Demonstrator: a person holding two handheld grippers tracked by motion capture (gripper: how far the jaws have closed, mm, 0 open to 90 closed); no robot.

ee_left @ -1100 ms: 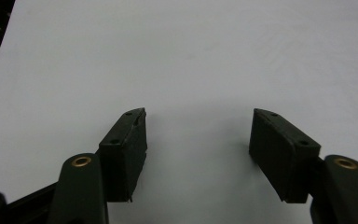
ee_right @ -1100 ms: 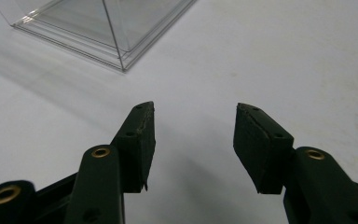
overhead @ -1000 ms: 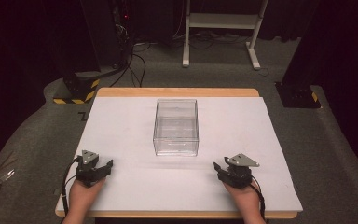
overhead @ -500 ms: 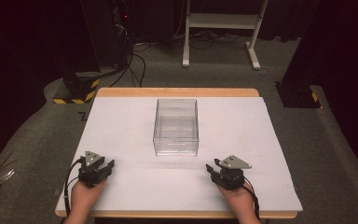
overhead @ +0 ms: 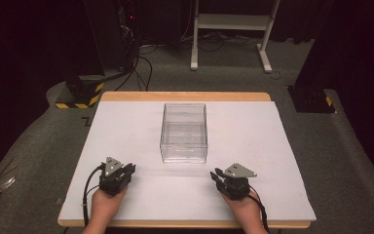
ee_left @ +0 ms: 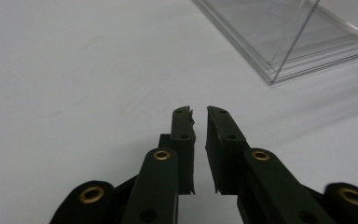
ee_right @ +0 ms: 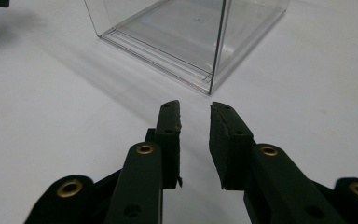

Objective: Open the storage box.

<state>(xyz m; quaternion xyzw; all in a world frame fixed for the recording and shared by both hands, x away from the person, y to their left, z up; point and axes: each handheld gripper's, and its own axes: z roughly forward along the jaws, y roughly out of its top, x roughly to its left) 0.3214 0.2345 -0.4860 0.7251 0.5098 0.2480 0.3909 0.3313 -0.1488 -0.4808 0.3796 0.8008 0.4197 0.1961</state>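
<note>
High view: left gripper (overhead: 126, 170) at seven o'clock and right gripper (overhead: 217, 174) at five flank the empty clear box (overhead: 184, 131). Jaws slightly apart, holding nothing. Likely pre-approach; next move calls for closing on the box.

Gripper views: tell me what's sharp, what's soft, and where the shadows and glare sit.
Left gripper view: tongs tips crisp, near knuckles soft, box mildly blurred with a faint shadow beside it. Right gripper view: box sharp, pale sheen on its floor, soft shadow on the table; lower tongs parts blurred.
</note>
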